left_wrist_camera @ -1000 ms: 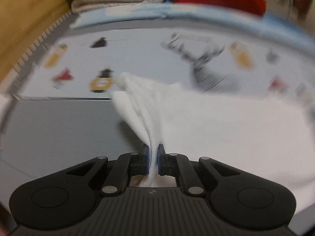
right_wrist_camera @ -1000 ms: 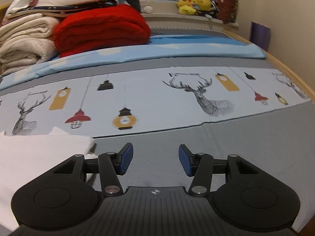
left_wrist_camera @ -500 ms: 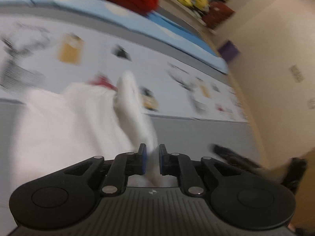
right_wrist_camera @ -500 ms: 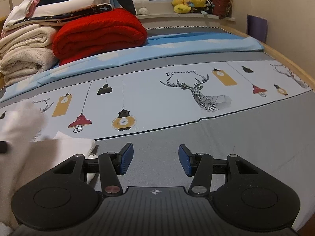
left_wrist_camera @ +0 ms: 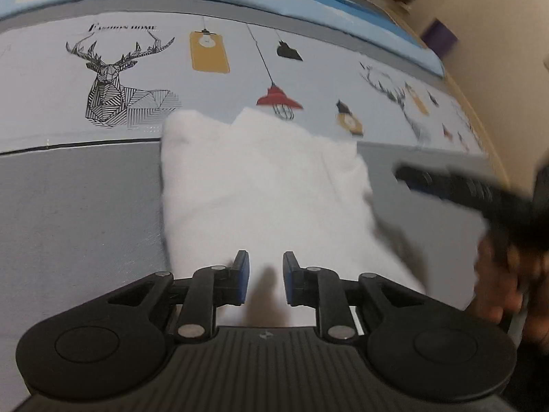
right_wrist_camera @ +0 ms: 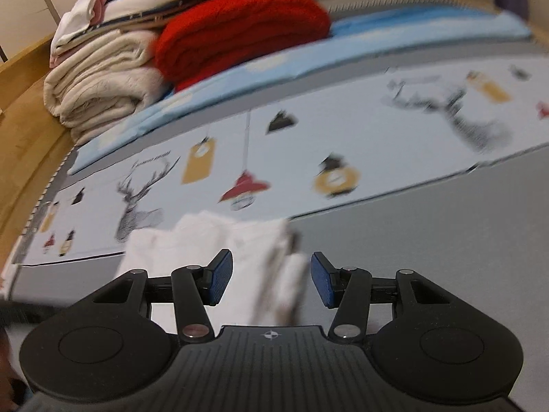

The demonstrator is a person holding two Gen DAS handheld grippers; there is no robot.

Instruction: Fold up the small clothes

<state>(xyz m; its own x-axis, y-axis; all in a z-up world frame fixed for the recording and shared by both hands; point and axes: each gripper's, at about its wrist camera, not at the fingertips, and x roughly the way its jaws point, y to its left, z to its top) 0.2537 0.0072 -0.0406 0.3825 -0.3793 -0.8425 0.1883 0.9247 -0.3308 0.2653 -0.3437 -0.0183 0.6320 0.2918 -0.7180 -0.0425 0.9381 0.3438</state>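
Garment: I see a white garment (left_wrist_camera: 260, 185) lying folded over on the bed sheet (left_wrist_camera: 75, 199), straddling the line where the grey band meets the pale printed band. Its far edge is uneven, with two soft peaks.

Garment, right wrist view: the same white cloth (right_wrist_camera: 206, 240) sits just past my right fingertips, its right edge rumpled and blurred.

Left gripper: my left gripper (left_wrist_camera: 262, 276) hangs over the near edge of the garment with its jaws opening; a narrow gap shows between the blue pads (left_wrist_camera: 242, 274), cloth lies under and between them, and the pads do not press on it.

Right gripper: my right gripper (right_wrist_camera: 271, 281) stands wide, nothing pinched; the garment's rumpled edge shows in the gap. In the left wrist view it (left_wrist_camera: 446, 182) is a dark blur beside the garment's right side, with the hand (left_wrist_camera: 504, 285) behind it.

Sheet print: a deer head (left_wrist_camera: 113, 82), hanging lamps and yellow tags.

Far end of bed: a red blanket (right_wrist_camera: 240, 31) beside cream folded towels (right_wrist_camera: 103, 82), more folded laundry stacked on top.
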